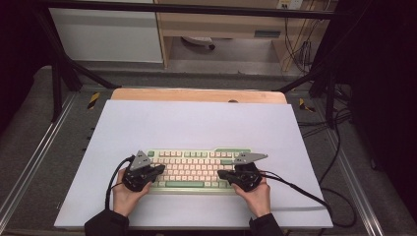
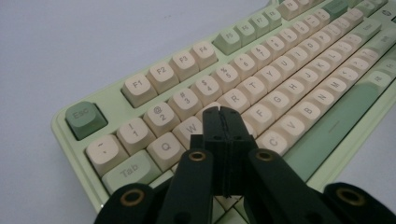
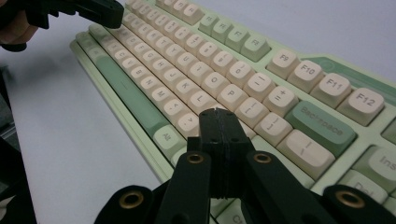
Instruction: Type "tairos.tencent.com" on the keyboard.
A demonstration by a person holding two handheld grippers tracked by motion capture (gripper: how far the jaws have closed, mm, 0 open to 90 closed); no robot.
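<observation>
Two grippers rest over one keyboard [image 1: 196, 169], which lies low in the middle of the high view on a white sheet [image 1: 196, 123] covering the table.

At the left of that view, your left gripper [image 1: 158, 170] has its jaws pressed together with nothing between them. In the left gripper view its closed tip [image 2: 219, 114] hangs over the left end of the letter rows, just below the E and R keys, close to the keycaps (whether it touches one cannot be told). The green Esc key [image 2: 85, 119] sits at the left of that frame, the long green space bar [image 2: 336, 126] runs off to the right.

At the right of the high view, your right gripper [image 1: 222, 174] is likewise closed and empty. In the right gripper view its tip [image 3: 215, 114] hangs over the right end of the letter rows, just beside the P and L keys, with the green Backspace key [image 3: 322, 127] to its right.

The step looks like pressing keys with closed tips. To do it well, keep the jaws shut so each tip acts as one narrow finger, come straight down on the centre of a single keycap, and lift clear before moving sideways so you do not drag a neighbouring key.
</observation>
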